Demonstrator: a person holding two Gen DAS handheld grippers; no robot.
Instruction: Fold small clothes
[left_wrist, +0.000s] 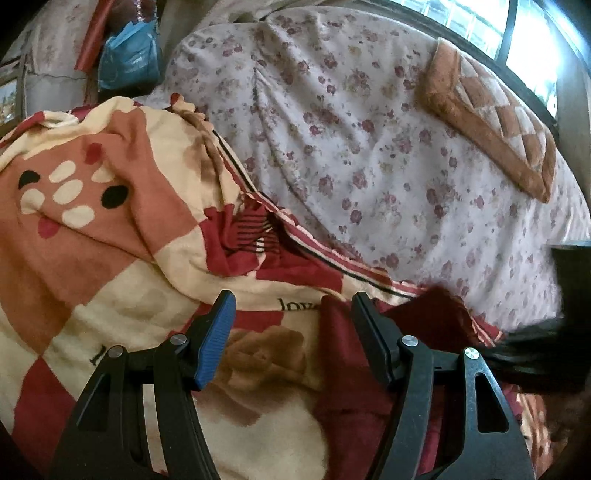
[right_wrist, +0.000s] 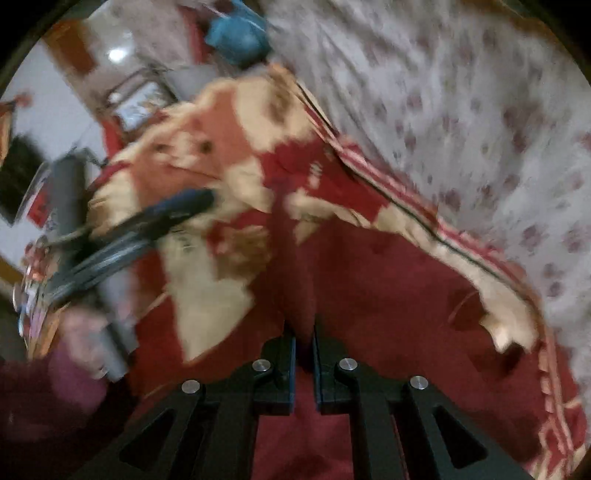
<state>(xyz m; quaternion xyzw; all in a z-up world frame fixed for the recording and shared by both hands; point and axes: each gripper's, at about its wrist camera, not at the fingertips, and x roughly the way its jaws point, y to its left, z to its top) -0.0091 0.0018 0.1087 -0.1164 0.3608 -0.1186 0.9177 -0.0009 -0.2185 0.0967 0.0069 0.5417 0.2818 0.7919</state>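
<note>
Leftmost in the left wrist view, a blue bag (left_wrist: 127, 59) sits at the top edge against a floral-covered surface.

Item: patterned blanket (left_wrist: 122, 229), cream, orange and red checks with a cartoon face and brown roses, bunched over the left half of the bed; printed lettering partly readable beside the gripper.

Item: left gripper (left_wrist: 291, 310), jaws standing apart with nothing between the pads, hovering over the blanket. Blue ribbed pad on its left finger (left_wrist: 216, 339) faces inward.

Item: dark red garment (left_wrist: 417, 321), the small piece of clothing, lying on the blanket just beyond and beneath the left gripper's right finger; a blurred dark shape crosses its right edge, identity unclear.

Item: floral bedsheet (left_wrist: 369, 147), white with small purple-red flowers, covering the mattress to the right of the blanket.

Item: quilted brown-and-cream cushion (left_wrist: 491, 122), lying on the sheet near a bright window (left_wrist: 532, 48) at far right.

Right wrist view, heavily blurred. At left, a person's hand (right_wrist: 83, 332) holds the other gripper's handle. Centre: right gripper (right_wrist: 304, 343), jaws closed on a pinched fold of the dark red garment (right_wrist: 388, 295), which spreads beneath it. Blanket (right_wrist: 207, 155) beyond; bedsheet (right_wrist: 461, 92) to the right.
</note>
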